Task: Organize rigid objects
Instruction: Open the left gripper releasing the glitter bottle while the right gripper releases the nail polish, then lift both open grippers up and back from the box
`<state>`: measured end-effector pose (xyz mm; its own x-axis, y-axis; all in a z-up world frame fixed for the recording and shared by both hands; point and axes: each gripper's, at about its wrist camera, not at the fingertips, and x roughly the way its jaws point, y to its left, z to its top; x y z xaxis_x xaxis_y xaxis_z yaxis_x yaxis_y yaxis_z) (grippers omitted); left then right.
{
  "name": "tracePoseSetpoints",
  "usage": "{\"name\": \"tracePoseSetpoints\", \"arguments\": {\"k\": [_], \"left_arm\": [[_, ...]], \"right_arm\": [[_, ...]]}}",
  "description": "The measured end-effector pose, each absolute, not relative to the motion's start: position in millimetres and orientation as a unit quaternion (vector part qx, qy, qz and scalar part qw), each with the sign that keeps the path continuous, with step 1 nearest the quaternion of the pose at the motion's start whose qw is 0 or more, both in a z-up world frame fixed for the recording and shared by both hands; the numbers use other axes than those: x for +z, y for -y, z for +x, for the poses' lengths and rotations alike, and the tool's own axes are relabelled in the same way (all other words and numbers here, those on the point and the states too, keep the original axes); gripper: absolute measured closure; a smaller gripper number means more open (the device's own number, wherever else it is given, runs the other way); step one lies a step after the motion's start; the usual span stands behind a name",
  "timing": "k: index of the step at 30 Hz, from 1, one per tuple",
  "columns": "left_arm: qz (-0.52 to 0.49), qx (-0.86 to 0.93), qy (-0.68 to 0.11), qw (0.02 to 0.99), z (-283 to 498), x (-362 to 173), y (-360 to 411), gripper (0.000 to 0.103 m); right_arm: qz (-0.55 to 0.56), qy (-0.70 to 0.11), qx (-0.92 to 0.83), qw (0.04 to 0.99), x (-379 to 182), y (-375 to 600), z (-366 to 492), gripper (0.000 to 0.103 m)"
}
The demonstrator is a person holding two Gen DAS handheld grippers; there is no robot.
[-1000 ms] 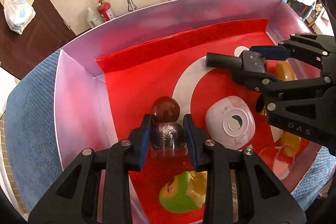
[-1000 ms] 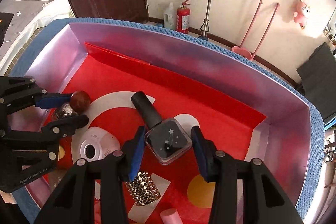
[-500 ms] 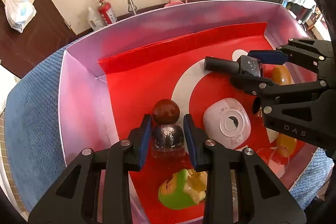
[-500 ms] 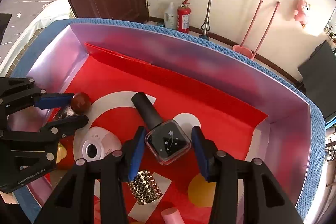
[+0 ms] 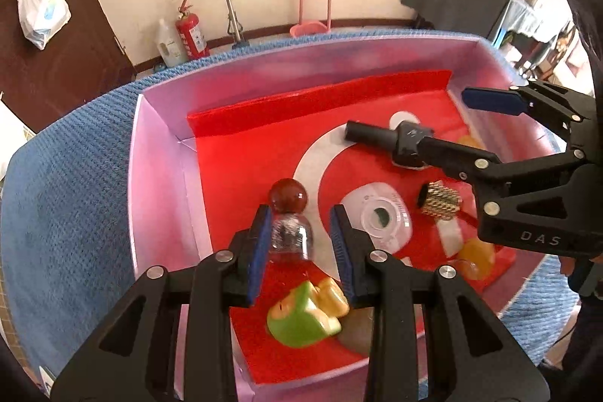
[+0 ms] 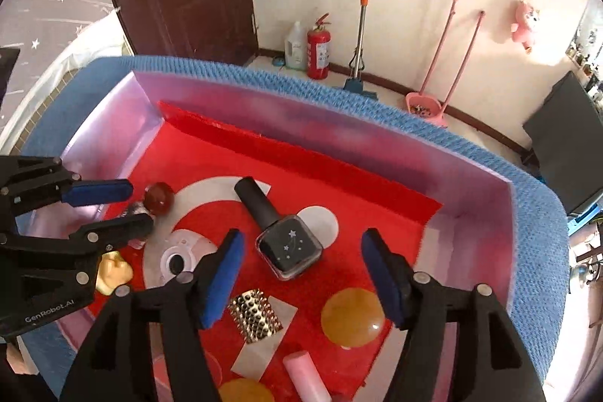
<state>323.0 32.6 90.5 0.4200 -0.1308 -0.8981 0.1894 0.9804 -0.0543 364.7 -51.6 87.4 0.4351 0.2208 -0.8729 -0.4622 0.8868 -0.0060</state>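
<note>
A pink-walled box point(image 5: 162, 176) with a red floor holds the objects. My left gripper point(image 5: 301, 243) is open; a small glitter bottle with a dark red ball cap point(image 5: 288, 228) lies on the floor between its fingers, free of the pads. It also shows in the right wrist view point(image 6: 158, 196). My right gripper point(image 6: 301, 274) is wide open above a black nail polish bottle point(image 6: 280, 232), which lies flat on the floor. The same bottle shows in the left wrist view point(image 5: 392, 138).
Also in the box: a white round device point(image 5: 377, 219), a gold studded block point(image 6: 254, 315), a green and yellow toy point(image 5: 305, 311), an amber disc point(image 6: 352, 319), a pink cylinder point(image 6: 305, 375). The box sits on a blue mat point(image 5: 68, 213).
Both grippers opened and pulled back upward. The nail polish bottle and the glitter bottle were let go and now lie on the red floor.
</note>
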Motion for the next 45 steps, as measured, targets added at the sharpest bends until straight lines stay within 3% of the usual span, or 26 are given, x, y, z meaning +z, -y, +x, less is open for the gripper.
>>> {"name": "tracePoseSetpoints", "arguments": {"k": [7, 9, 10, 22, 26, 29, 45], "left_arm": [[-0.009, -0.114, -0.488, 0.866, 290, 118, -39, 0.069], [-0.019, -0.117, -0.468, 0.876, 276, 127, -41, 0.031], [-0.029, -0.121, -0.448, 0.885, 266, 132, -43, 0.028], [-0.026, -0.093, -0.350, 0.932, 203, 155, -37, 0.028], [-0.039, -0.078, -0.294, 0.952, 185, 157, -39, 0.012], [-0.030, -0.074, -0.263, 0.962, 180, 154, -35, 0.011], [0.005, -0.035, -0.267, 0.963, 197, 99, -20, 0.010]], "right_arm": [[-0.123, -0.442, 0.188, 0.869, 130, 66, 334, 0.023], [-0.117, -0.419, 0.182, 0.882, 145, 73, 320, 0.019], [-0.115, -0.410, 0.180, 0.887, 150, 76, 314, 0.017], [-0.054, -0.313, 0.168, 0.933, 189, 124, 228, 0.000], [-0.039, -0.295, 0.173, 0.939, 184, 133, 209, 0.000], [-0.040, -0.284, 0.167, 0.944, 173, 134, 200, 0.000], [-0.050, -0.266, 0.134, 0.953, 102, 123, 211, 0.000]]}}
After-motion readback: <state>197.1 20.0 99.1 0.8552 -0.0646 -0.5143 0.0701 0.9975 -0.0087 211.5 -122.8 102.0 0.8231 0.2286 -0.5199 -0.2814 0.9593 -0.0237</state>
